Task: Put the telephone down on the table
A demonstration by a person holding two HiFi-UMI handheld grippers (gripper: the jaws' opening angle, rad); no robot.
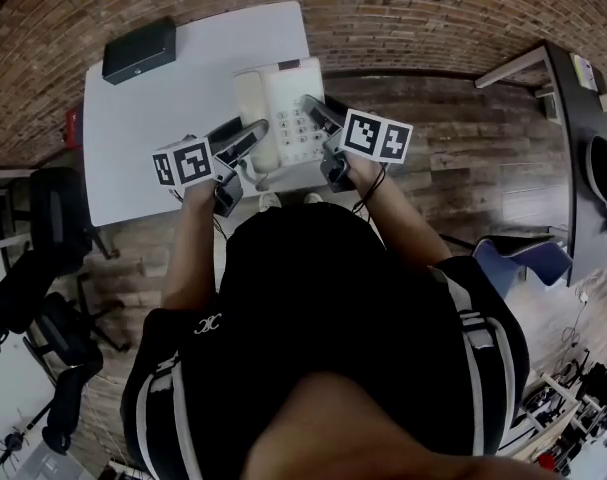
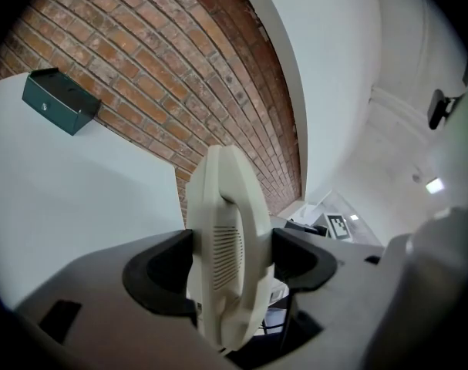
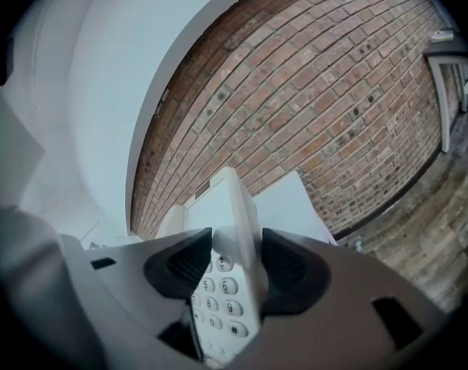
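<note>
A cream desk telephone with a keypad is held up over the near right corner of the white table. My left gripper is shut on its left side, where the handset stands edge-on between the black jaws. My right gripper is shut on the phone's right edge; its keypad shows between the jaws. Both grippers grip the phone from the near side. Whether the phone's base touches the table is hidden.
A dark green box lies at the table's far left corner, also seen as the box against the brick wall. A black office chair stands left of me. A dark desk runs along the right.
</note>
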